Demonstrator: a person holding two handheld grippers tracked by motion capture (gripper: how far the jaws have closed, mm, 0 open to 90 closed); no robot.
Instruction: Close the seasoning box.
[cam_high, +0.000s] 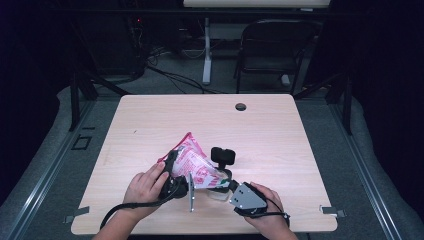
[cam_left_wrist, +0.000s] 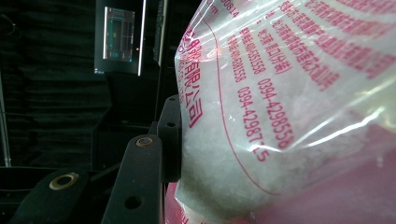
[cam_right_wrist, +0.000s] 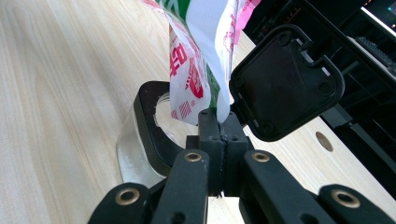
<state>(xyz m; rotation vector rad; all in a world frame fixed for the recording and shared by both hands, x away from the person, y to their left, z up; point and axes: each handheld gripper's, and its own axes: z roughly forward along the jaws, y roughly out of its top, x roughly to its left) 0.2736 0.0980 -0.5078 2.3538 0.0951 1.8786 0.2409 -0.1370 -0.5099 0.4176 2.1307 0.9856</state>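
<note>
A clear plastic bag (cam_high: 196, 162) with red print, holding white granules, hangs tilted above the table's front middle. My left gripper (cam_high: 172, 164) is shut on its upper left part. In the left gripper view the bag (cam_left_wrist: 280, 116) presses against one black finger (cam_left_wrist: 142, 182) and hides the other. My right gripper (cam_right_wrist: 219, 122) is shut on the bag's lower corner (cam_right_wrist: 196, 74). That corner hangs over the mouth of a small clear jar (cam_right_wrist: 135, 140) with a black rim, whose black flip lid (cam_right_wrist: 285, 79) stands open. In the high view the right gripper (cam_high: 228, 181) is by the jar (cam_high: 218, 193).
The wooden table (cam_high: 280, 130) has a cable hole (cam_high: 240, 106) near its far edge. A folding chair (cam_high: 272, 50) and cables stand on the floor beyond it. A person's hands (cam_high: 145, 187) hold both grippers near the front edge.
</note>
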